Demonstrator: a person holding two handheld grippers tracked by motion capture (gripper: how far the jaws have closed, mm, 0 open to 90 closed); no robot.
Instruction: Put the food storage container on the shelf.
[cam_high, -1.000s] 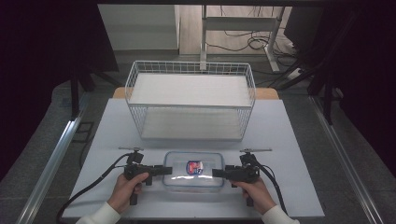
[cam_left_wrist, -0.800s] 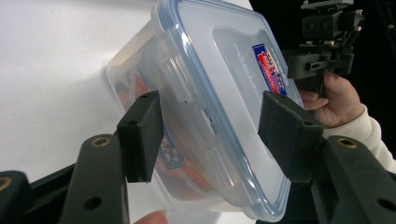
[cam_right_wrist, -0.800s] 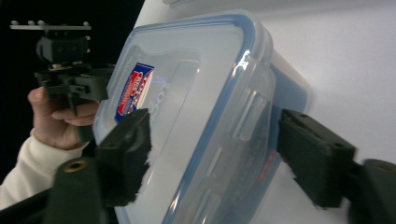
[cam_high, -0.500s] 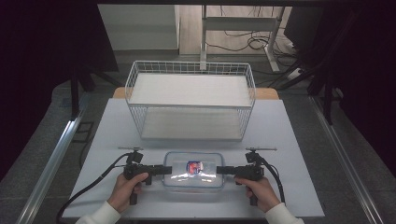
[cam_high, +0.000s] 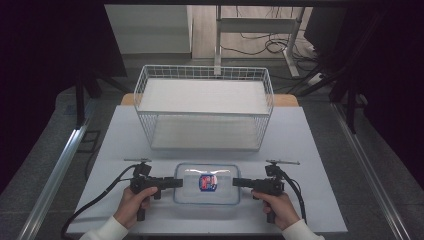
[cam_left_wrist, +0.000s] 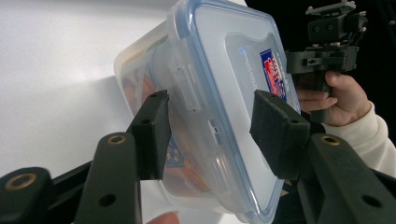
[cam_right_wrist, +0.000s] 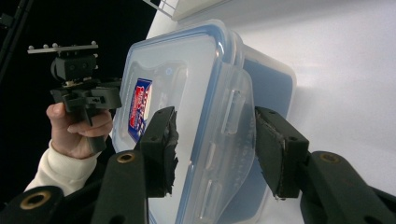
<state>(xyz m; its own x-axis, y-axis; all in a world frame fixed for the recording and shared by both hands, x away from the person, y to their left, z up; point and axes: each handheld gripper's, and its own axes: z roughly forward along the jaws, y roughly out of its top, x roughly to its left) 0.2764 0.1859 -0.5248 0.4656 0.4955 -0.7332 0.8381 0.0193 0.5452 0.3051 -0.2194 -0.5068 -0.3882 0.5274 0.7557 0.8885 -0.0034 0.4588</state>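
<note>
A clear lidded container rests on the near table, not yet lifted. The left gripper and right gripper straddle its ends, jaws spread, seemingly untouching. The far wire basket waits.

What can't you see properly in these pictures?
- What is inside the clear plastic lidded box with blue seal: left gripper view shows orange shapes, blurred by the cloudy wall.
- The words on its red and blue label: too small in the high view, slanted in both gripper views.
- Whether the left hand-held gripper and right hand-held gripper touch the box: their open jaws straddle its end latches, contact unclear.
</note>
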